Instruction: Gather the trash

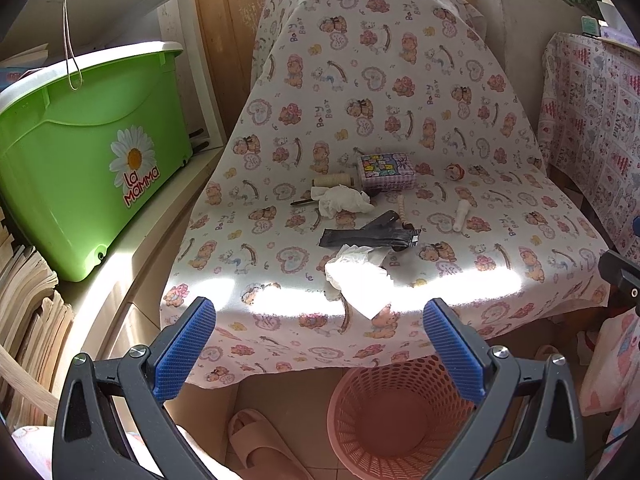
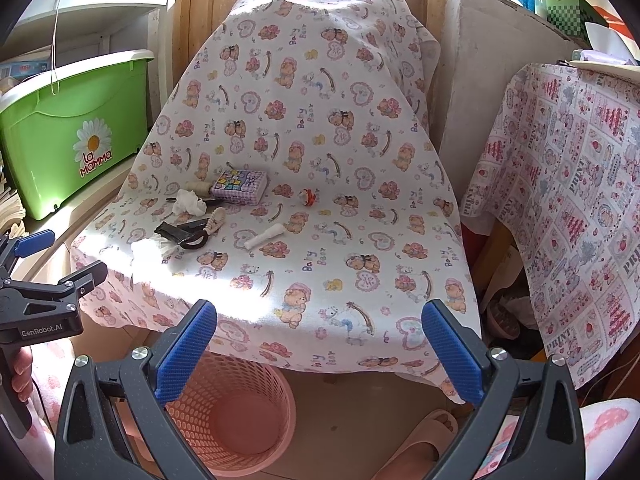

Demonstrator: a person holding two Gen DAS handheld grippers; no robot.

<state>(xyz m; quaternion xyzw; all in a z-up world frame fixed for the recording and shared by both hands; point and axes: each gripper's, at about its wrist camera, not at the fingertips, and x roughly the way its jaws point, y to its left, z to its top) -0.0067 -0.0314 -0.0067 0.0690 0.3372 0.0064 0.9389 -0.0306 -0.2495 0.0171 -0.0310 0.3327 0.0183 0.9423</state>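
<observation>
On a chair draped in a teddy-bear cloth (image 1: 400, 92) lie two crumpled white tissues, one near the front edge (image 1: 356, 276) (image 2: 154, 246) and one further back (image 1: 340, 200) (image 2: 188, 202), plus a black wrapper (image 1: 372, 236) (image 2: 180, 232). A pink mesh basket (image 1: 400, 416) (image 2: 236, 412) stands on the floor below the chair's front edge. My left gripper (image 1: 320, 344) is open and empty, above the basket and just short of the front tissue. My right gripper (image 2: 320, 344) is open and empty, at the chair's front right.
Also on the seat are a patterned tin (image 1: 386, 172), a thread spool (image 1: 332, 180), a white tube (image 1: 460, 216) and a small red toy (image 1: 454, 172). A green bin (image 1: 88, 152) stands left, a cloth-covered table (image 2: 560, 200) right, slippers (image 1: 256, 440) on the floor.
</observation>
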